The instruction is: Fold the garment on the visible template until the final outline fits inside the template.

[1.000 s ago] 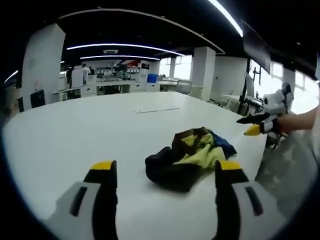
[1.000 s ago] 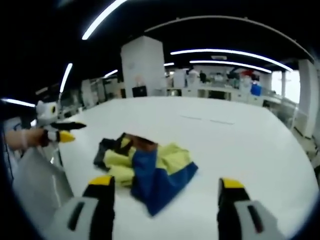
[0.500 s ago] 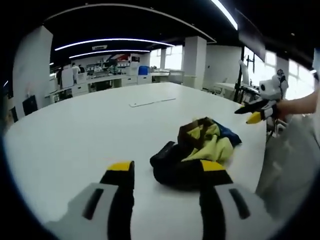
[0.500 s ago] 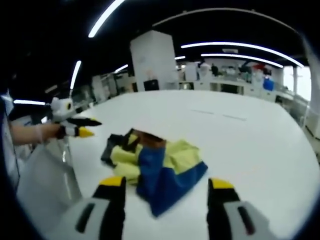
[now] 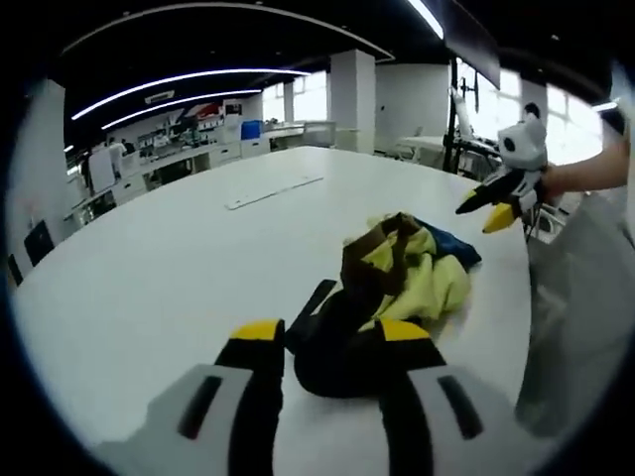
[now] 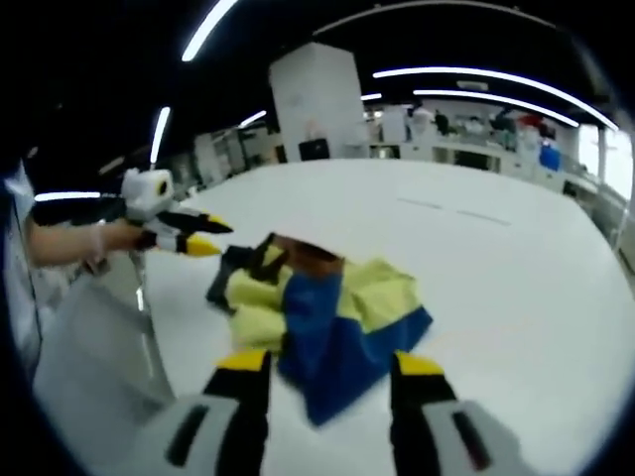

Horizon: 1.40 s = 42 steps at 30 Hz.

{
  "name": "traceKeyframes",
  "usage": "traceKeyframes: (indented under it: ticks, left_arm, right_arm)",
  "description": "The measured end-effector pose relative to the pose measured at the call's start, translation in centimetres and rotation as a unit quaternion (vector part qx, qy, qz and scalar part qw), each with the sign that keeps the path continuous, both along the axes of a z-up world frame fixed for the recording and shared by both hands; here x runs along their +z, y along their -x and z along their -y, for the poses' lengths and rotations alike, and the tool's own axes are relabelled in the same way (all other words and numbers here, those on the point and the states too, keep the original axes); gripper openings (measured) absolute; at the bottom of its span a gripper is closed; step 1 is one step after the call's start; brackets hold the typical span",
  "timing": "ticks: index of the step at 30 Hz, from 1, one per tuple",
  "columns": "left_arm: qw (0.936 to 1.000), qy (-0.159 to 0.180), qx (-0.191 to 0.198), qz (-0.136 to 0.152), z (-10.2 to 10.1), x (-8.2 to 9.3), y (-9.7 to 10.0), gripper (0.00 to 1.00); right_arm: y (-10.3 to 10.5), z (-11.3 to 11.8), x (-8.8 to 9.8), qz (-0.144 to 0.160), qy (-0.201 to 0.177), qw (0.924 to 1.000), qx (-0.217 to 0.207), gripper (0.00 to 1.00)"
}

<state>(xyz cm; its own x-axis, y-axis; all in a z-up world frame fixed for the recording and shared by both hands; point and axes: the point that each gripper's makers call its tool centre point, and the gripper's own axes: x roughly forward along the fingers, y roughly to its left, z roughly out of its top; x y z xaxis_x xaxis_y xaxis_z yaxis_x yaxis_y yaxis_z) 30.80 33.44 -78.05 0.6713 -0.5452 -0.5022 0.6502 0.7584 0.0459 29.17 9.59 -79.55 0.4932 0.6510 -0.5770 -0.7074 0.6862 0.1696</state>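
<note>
Two grippers: yellow-tipped, each held by a person.
Garment: crumpled yellow, blue and black cloth garment [image 5: 382, 302] lay bunched on the white round table [image 5: 149, 268].
Left gripper [image 5: 322, 337]: jaws parted, framing the garment's black edge at 12 o'clock.
Right gripper [image 6: 322, 362]: jaws parted, blue fold between the tips.
Template: thin flat outline [image 5: 273, 190] lay well apart, 11 o'clock.

Open-plan lab: white pillars [image 6: 314, 104], strip lights [image 5: 179, 79], cluttered benches [image 5: 189, 159].

Bright ceiling strip lights [image 5: 179, 79], window glare, soft blur, heavy fisheye warping at edges.
</note>
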Motion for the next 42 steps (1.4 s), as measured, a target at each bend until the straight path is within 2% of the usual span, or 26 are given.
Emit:
traceKeyframes:
  ticks: [7, 10, 14, 24, 27, 37, 40, 42]
  left_arm:
    - [0.999, -0.037, -0.027, -0.004, 0.1, -0.8, -0.5, 0.23]
    - [0.9983, -0.048, -0.034, -0.006, 0.3, -1.0, -0.6, 0.17]
    - [0.995, -0.087, -0.049, -0.004, 0.2, -1.7, -0.5, 0.15]
    - [0.9917, -0.118, -0.05, -0.01, -0.5, -2.5, -0.8, 0.08]
    - [0.9899, -0.13, -0.055, -0.01, -0.7, -2.6, -0.7, 0.03]
    - [0.9847, -0.16, -0.068, -0.005, -0.3, -3.0, 0.0, 0.0]
    - [0.9868, -0.151, -0.058, -0.012, -0.3, -2.9, 0.0, 0.0]
    - [0.9886, -0.141, -0.051, -0.016, -0.3, -2.8, -0.1, 0.0]
  right_arm:
    - [0.1, -1.4, -0.9, -0.029, -0.01, 0.9994, 0.017, 0.28]
    - [0.2, -1.7, -1.3, -0.036, -0.01, 0.9991, 0.022, 0.26]
    - [0.5, -1.8, -1.5, -0.042, -0.007, 0.9987, 0.027, 0.22]
    - [1.0, -1.8, -2.3, -0.058, -0.009, 0.998, 0.021, 0.17]
    - [1.2, -2.0, -2.5, -0.062, -0.007, 0.9977, 0.024, 0.15]
    - [1.3, -2.2, -3.5, -0.077, -0.011, 0.9968, 0.019, 0.09]
    - [1.1, -2.2, -3.7, -0.082, -0.014, 0.9964, 0.014, 0.07]
    - [1.1, -2.2, -3.8, -0.081, -0.016, 0.9965, 0.012, 0.02]
